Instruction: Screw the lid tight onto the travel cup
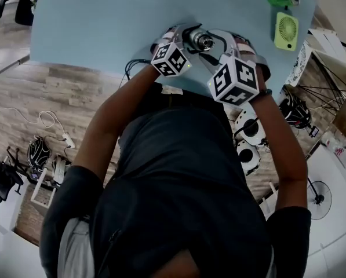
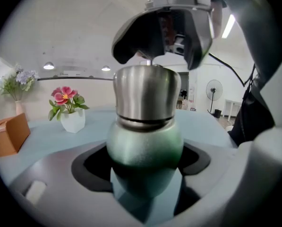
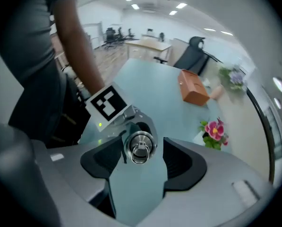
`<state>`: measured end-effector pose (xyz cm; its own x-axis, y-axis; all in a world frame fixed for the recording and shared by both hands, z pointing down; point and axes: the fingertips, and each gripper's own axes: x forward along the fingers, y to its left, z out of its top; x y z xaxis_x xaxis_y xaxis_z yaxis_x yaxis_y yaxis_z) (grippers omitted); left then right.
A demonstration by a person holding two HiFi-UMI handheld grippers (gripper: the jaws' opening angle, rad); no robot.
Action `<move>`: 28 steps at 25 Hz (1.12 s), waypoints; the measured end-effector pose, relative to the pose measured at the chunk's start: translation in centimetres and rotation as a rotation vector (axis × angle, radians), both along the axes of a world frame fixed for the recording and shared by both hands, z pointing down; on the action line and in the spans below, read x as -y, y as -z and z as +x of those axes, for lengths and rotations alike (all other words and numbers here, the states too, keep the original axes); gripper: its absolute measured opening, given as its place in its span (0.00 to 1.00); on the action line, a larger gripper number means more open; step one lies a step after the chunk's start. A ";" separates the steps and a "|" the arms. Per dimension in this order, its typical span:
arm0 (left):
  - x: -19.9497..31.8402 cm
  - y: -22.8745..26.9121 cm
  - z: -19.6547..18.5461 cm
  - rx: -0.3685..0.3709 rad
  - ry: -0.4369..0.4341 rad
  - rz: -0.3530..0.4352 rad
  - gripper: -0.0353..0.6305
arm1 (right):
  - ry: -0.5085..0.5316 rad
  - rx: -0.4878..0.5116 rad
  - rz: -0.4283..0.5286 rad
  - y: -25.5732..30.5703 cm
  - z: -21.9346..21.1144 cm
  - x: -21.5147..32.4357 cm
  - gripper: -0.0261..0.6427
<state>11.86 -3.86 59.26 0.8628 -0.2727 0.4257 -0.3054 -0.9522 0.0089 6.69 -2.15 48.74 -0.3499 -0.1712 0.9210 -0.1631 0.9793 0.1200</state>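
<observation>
While the left gripper (image 2: 145, 171) fingers (image 2: 91, 167) clench the rounded green metal travel cup (image 2: 144, 141), upright at the pale blue counter (image 1: 91, 22) near edge, its brushed-steel ring-topped lid (image 3: 140, 148) sits on top. Right gripper (image 3: 140, 162) fingers (image 3: 181, 167) released, straddling lid from above, no contact seen.

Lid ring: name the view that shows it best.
The right gripper view: it looks down onto the lid, with the ring plain on top. The left gripper view shows mostly the lid's steel side; the head view shows the lid tiny, ring unreadable.
</observation>
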 end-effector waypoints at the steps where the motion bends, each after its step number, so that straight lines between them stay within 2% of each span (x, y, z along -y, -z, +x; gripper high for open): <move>1: 0.0 0.0 0.0 0.000 0.001 0.000 0.70 | 0.088 -0.036 -0.013 -0.3 0.2 -0.1 0.42; 3: 0.0 -0.1 -0.1 -0.001 0.002 -0.003 0.70 | 0.215 -0.087 -0.047 -1.3 0.5 -0.1 0.42; 6: 0.0 0.0 0.1 -0.004 0.000 -0.005 0.70 | 0.347 -0.136 -0.052 -2.5 0.6 0.2 0.42; 8: -0.1 0.1 0.1 -0.007 -0.004 -0.006 0.70 | 0.371 -0.127 -0.065 -2.6 0.4 0.1 0.39; 9: -0.1 0.1 0.1 -0.007 -0.006 -0.004 0.70 | 0.349 -0.109 -0.078 -2.5 0.4 0.1 0.38; 11: -0.1 0.2 0.1 -0.004 -0.009 0.000 0.70 | 0.217 -0.041 -0.118 -2.4 0.4 0.2 0.38; 14: -0.2 0.2 0.1 -0.008 -0.006 -0.004 0.70 | -0.122 0.097 -0.153 -2.3 0.5 0.8 0.38; 16: -0.3 0.2 0.2 -0.007 0.003 -0.004 0.70 | -0.382 0.155 -0.124 -2.0 0.6 1.2 0.38; 19: -0.1 0.2 0.1 0.003 0.048 0.006 0.70 | -0.770 0.215 -0.028 -1.6 0.9 1.6 0.38; 21: 0.3 0.2 0.1 0.002 0.099 0.005 0.70 | -0.946 0.267 0.034 -1.6 1.2 1.9 0.38; 23: 0.5 0.2 0.0 0.004 0.133 0.004 0.70 | -1.004 0.293 0.053 -1.7 1.3 2.0 0.38; 28: 0.7 0.2 0.1 -0.001 0.137 0.004 0.70 | -1.013 0.303 0.063 -1.7 1.6 2.1 0.38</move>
<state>12.01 -4.51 59.10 0.8175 -0.3896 0.4241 -0.4327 -0.9015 0.0059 8.28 -4.30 50.42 -0.2305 -0.5560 0.7986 -0.9319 0.3624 -0.0166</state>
